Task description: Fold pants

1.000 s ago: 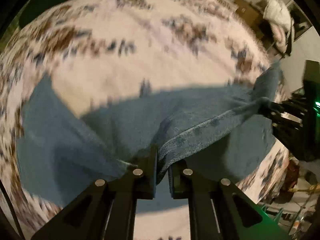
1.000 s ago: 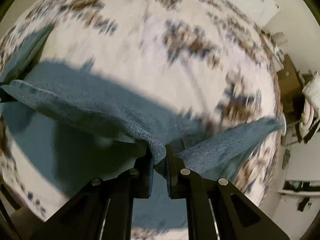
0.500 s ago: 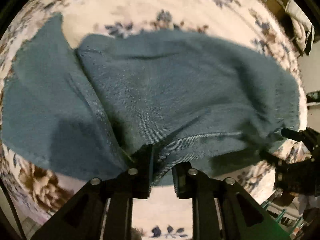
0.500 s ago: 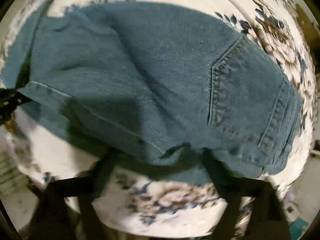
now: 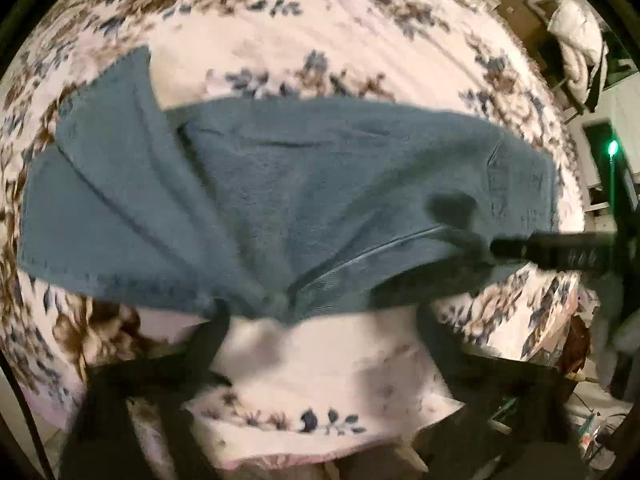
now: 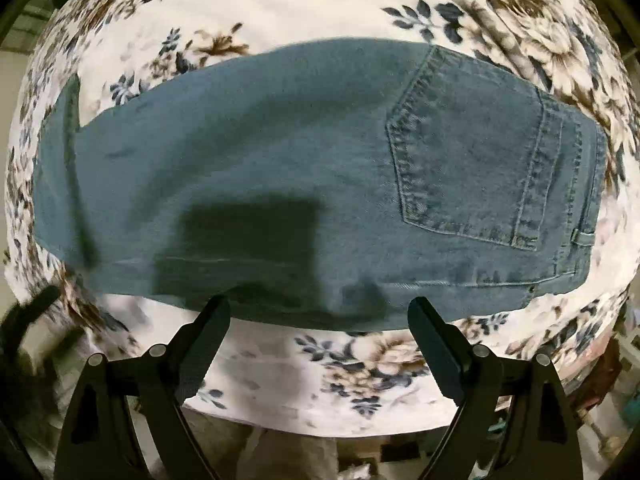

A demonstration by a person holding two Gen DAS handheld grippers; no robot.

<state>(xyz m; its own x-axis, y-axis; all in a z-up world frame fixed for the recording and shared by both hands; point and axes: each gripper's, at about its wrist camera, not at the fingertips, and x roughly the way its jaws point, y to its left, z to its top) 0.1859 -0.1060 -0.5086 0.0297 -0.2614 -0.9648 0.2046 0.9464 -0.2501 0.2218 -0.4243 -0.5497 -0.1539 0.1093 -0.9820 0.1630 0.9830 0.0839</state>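
Denim pants (image 6: 280, 168) lie folded on floral bedspread (image 6: 360, 0); back pocket (image 6: 472, 168) faces up toward their right end, second layer fans out past their left end (image 5: 92, 208). Right gripper (image 6: 320, 312) hangs at the pants' near edge, fingers spread wide, nothing pinched. Left gripper (image 5: 320, 320), blurred, also at the pants' near edge, jaws opening, cloth between them but not gripped

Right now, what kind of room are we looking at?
Probably a bedroom. The jeans lie on a flowered bedspread that looks like a bed's, and a pale bundle of bedding sits at the room's edge.
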